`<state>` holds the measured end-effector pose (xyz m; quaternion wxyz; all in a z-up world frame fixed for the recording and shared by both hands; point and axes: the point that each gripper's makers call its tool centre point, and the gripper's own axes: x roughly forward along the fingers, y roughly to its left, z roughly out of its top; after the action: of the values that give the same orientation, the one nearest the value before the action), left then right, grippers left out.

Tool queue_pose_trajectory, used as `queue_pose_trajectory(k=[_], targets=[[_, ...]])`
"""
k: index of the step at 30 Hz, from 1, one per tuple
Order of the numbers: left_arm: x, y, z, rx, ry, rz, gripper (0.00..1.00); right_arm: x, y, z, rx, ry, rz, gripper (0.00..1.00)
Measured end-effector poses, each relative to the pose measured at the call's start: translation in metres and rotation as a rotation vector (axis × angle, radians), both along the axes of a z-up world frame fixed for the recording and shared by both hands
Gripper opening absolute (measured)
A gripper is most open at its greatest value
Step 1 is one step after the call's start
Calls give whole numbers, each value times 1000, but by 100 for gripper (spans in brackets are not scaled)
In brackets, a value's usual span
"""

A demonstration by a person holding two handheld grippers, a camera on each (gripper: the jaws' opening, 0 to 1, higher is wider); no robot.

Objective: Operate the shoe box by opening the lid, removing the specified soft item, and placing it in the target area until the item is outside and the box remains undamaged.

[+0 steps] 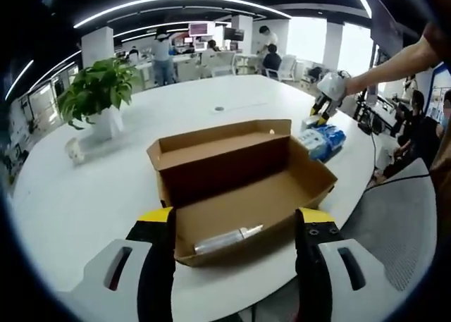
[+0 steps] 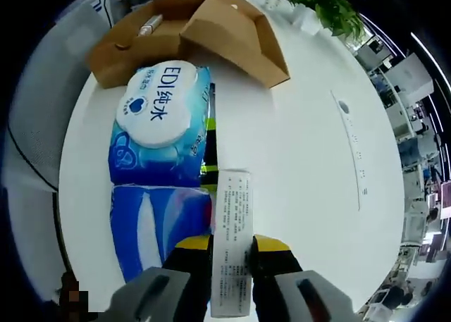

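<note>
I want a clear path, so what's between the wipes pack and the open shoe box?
Bare white table. In the right gripper view the wipes pack lies just short of the shoe box, with a thin strip of tabletop between them.

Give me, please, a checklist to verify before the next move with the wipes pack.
1. Shoe box lid open: ok.
2. Wipes pack outside the box: ok.
3. Pack fully resting on the table: cannot tell.
4. Right gripper fingers closed on the pack's white label: ok.
5. Left gripper open, at the box front: ok.
6. Box without visible tears: ok.
</note>
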<state>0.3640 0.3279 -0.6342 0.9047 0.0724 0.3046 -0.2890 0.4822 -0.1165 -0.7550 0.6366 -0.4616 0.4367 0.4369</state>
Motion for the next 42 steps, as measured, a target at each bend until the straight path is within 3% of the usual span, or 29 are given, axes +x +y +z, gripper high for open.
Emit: queue_pose_trajectory(k=[23,36,42], targets=[[-7,3,-5,25,13,-11,68,-11,-12,-4,-43,-4,-46,17],[-4,2,-3,26,7,-18,68,-11,-17,7,-34,-28,-87,21],[-2,-2,-1,20,1,-30,68,-9,-21,20,-12,-65,-132,29]])
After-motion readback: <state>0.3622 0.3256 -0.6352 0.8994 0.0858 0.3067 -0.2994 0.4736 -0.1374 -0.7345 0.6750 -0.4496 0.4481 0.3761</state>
